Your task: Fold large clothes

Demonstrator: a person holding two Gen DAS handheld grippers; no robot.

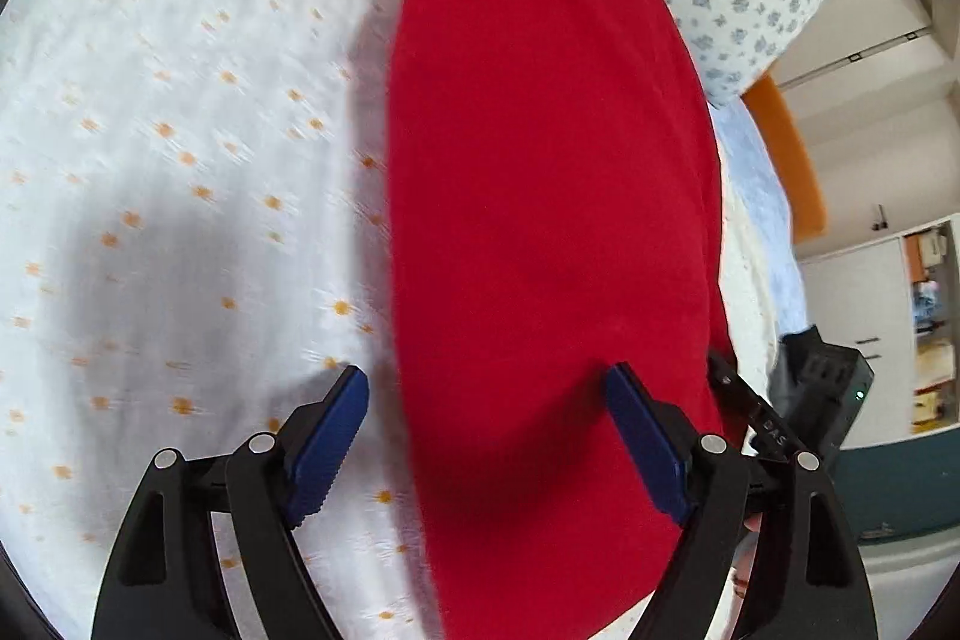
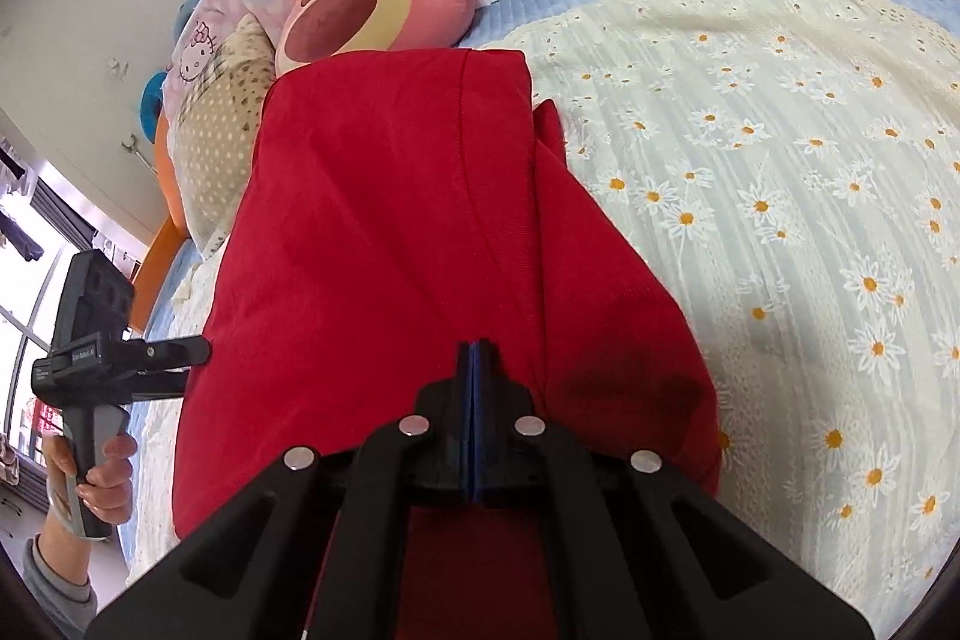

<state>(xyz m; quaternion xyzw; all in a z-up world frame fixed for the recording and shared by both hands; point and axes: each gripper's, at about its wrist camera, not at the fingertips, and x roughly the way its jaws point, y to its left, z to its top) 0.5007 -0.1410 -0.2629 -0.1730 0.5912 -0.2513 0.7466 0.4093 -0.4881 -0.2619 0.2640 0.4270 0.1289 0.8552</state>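
- Right gripper (image 2: 477,349), nearest, has its jaws pressed together over the red garment (image 2: 384,244); any pinched fabric is hidden.
- Left gripper (image 1: 486,388) is spread, holding nothing; motion blurs the bedspread (image 1: 180,130).

Left gripper (image 1: 486,400): showing black angular arms, blue ribbed pads, silver round pivot pins.
Right gripper (image 2: 474,349): showing matching black arms, blue pads, four silver pins.
Left unit body: appearing as a black box on a grey handle, carrying small white lettering.
Hand (image 2: 105,466): wearing a grey sleeve.
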